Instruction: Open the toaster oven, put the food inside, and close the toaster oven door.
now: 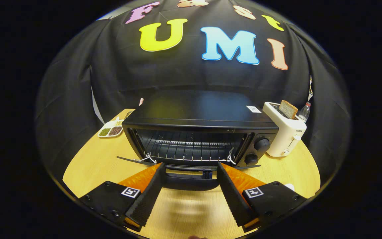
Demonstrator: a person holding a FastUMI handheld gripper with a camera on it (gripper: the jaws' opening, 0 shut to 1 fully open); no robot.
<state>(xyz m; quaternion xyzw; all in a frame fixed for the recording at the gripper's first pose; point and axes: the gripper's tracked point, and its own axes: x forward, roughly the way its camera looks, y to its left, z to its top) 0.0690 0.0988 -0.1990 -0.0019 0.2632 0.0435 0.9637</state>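
- Jaws [191,179] spread wide, released, gripping nothing; both fingers bracket the front edge of the lowered door, likely because the opening step looks done and the hold is no longer needed.
- Just ahead of the jaws: toaster oven [197,132] on the tabletop [88,166], door [189,176] dropped flat toward the fingers, dark handle lying between the fingertips, apparently not touched.
- Beyond the door: wire rack [191,146] bare and level, cavity ready to receive food.
- Beyond the right finger, just beside the oven: white toaster [285,132] with a bread slice [288,109] standing upright in its slot, probably the food to move next, though that is a guess.
- Beyond the left finger, apart from the oven: divided dish [111,129] of small grains or beans.
- Behind the toaster: bottle [304,111], partly hidden.
- Judged stage: door open, food not yet inside, closing still ahead.
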